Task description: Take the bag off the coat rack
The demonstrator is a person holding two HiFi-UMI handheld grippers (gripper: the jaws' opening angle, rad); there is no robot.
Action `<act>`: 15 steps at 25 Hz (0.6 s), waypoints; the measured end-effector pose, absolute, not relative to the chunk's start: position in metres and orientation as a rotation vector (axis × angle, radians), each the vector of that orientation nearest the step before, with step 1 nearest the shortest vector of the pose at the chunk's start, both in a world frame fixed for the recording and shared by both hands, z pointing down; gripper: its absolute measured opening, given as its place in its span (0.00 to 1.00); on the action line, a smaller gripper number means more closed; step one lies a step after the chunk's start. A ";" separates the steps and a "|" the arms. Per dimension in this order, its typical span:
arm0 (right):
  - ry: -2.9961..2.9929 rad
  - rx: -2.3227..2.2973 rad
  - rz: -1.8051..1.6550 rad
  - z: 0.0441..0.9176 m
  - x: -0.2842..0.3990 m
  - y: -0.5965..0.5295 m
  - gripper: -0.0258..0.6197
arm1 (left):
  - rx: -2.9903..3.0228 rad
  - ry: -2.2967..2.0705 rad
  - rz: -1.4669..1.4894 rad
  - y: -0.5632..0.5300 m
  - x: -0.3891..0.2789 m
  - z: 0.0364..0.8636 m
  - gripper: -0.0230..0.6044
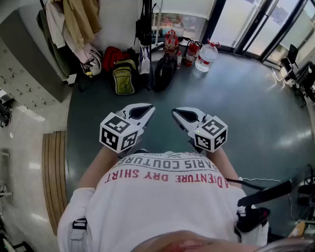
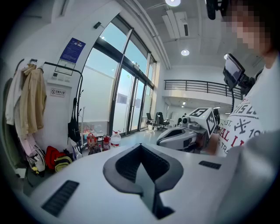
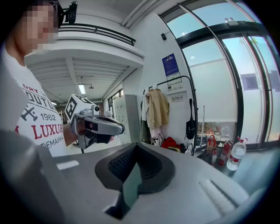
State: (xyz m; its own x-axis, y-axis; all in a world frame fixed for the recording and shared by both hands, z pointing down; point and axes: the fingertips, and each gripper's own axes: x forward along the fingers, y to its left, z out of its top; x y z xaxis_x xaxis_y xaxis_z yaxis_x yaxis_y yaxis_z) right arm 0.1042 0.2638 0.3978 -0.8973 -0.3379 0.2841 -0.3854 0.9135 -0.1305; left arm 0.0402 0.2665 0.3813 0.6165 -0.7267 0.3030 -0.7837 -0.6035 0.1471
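Note:
A slim black bag (image 1: 144, 27) hangs from the black coat rack (image 1: 147, 10) at the far wall. It also shows in the left gripper view as the bag (image 2: 73, 129) on the rack (image 2: 66, 65), and in the right gripper view as the bag (image 3: 190, 128). Both grippers are held close to the person's chest, well short of the rack. My left gripper (image 1: 149, 108) is shut and empty, its jaws (image 2: 141, 148) meeting. My right gripper (image 1: 174, 112) is shut too, with nothing between its pads (image 3: 135, 148).
On the floor under the rack lie a red bag (image 1: 112, 55), a green and yellow backpack (image 1: 124, 77) and a black bag (image 1: 164, 73). Fire extinguishers (image 1: 190, 53) and a water jug (image 1: 206, 55) stand to the right. Coats (image 1: 78, 22) hang left, by grey lockers (image 1: 22, 64).

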 end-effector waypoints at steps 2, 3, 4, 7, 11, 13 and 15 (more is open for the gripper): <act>-2.825 0.541 0.263 0.400 0.107 0.269 0.04 | 2.578 -1.240 0.306 0.272 0.042 0.383 0.04; -2.826 0.541 0.261 0.400 0.108 0.271 0.04 | 2.577 -1.242 0.302 0.274 0.042 0.383 0.04; -2.826 0.541 0.261 0.400 0.108 0.272 0.04 | 2.574 -1.243 0.297 0.276 0.042 0.383 0.04; -2.831 0.541 0.270 0.398 0.106 0.272 0.04 | 2.562 -1.239 0.285 0.277 0.039 0.380 0.04; -2.833 0.539 0.283 0.395 0.106 0.275 0.04 | 2.561 -1.233 0.291 0.281 0.041 0.377 0.04; -2.834 0.534 0.290 0.394 0.107 0.277 0.04 | 2.565 -1.227 0.296 0.283 0.045 0.376 0.04; -2.842 0.539 0.289 0.394 0.111 0.279 0.04 | 2.572 -1.222 0.302 0.284 0.050 0.375 0.04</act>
